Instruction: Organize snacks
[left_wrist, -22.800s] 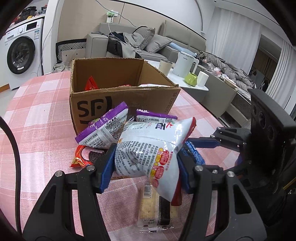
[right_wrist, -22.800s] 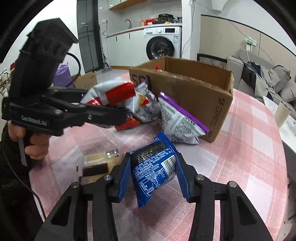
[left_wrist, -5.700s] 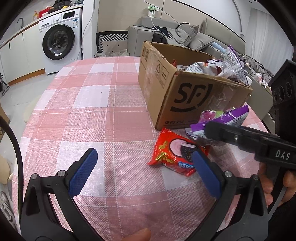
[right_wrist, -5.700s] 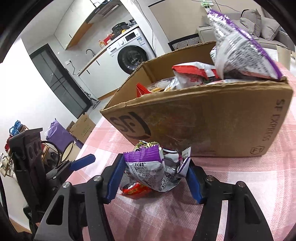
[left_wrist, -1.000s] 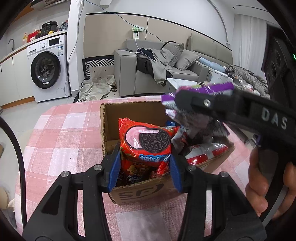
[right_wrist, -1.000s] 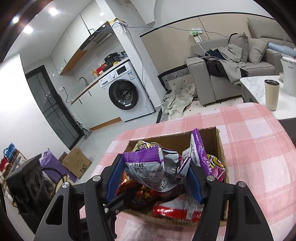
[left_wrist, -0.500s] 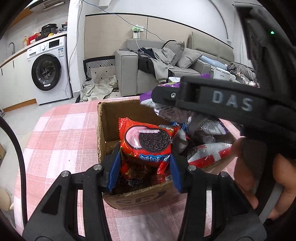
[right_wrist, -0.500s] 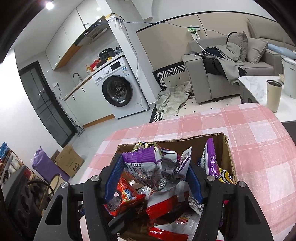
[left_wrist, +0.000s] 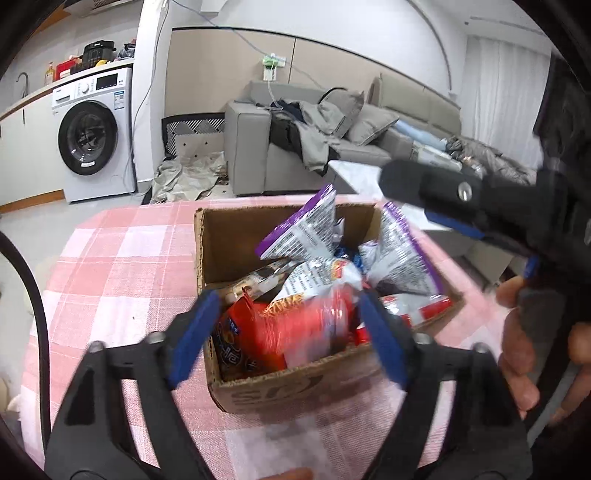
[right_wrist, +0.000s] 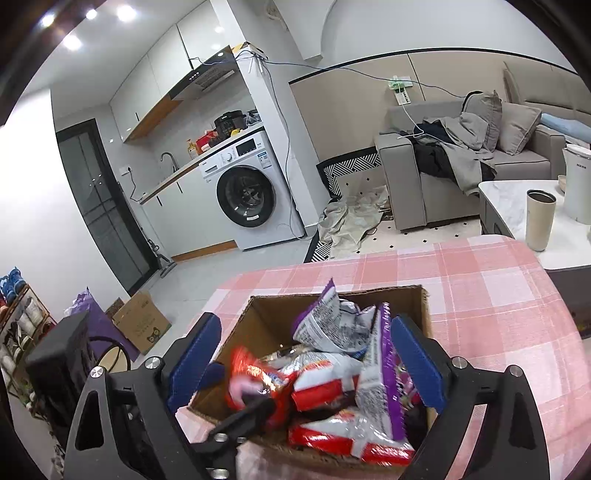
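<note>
Grippers both hang over the box (left_wrist: 295, 384), which stands on the checked table (left_wrist: 122, 258) and is packed with snack packs. Left gripper (left_wrist: 291, 332): jaws opening, spread wide; the red pack (left_wrist: 299, 332), blurred, lies between the blue pads (left_wrist: 192, 332) with neither pad pressing on it, down among the packs at the box's near end. Right gripper (right_wrist: 306, 365): jaws opening, near full spread; the purple pack (right_wrist: 325, 325) sits between and beyond them in the box, clear of both pads. A second purple pack (right_wrist: 380, 373) stands on edge just inside the right pad. Nothing is pinched by either gripper.
</note>
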